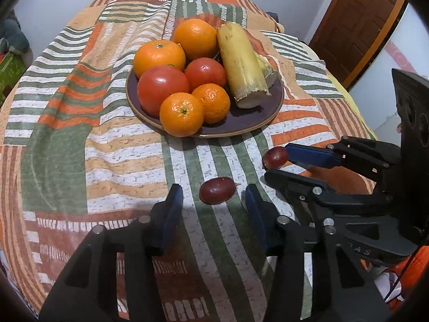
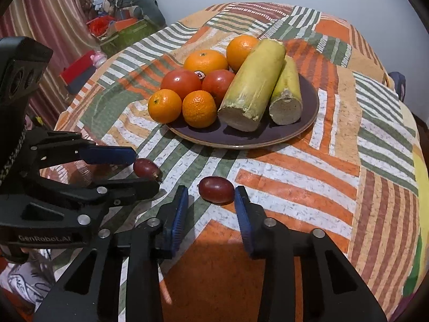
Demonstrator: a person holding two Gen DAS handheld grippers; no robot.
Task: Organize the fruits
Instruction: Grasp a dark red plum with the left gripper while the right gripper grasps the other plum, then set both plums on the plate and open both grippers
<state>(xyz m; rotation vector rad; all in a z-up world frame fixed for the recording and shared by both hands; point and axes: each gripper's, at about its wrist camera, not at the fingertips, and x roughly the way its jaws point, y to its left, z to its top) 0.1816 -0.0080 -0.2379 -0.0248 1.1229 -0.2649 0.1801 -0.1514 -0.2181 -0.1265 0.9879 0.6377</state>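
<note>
Left gripper [image 1: 214, 201] is hovering low over the tabletop [image 1: 128, 155] with its jaws standing open, bracketing a red grape [image 1: 217, 190] that is lying on the patterned cloth on the near side of the plate [image 1: 249, 123]; neither blue pad is touching the fruit. Right gripper [image 2: 210, 201] is likewise sitting with jaws open, one finger on each side of a second red grape [image 2: 216, 189], which is resting on the cloth in front of the plate (the right-hand pad is lying just beside it; contact cannot be judged). The plate is carrying two large oranges [image 1: 159, 56], two tomatoes [image 1: 162, 88], two small mandarins [image 1: 181, 114] at its near rim, and two cut sugarcane pieces [image 2: 253, 86] lying side by side toward its right half. Both grapes are lying off the plate, near each other, between it and the grippers.
</note>
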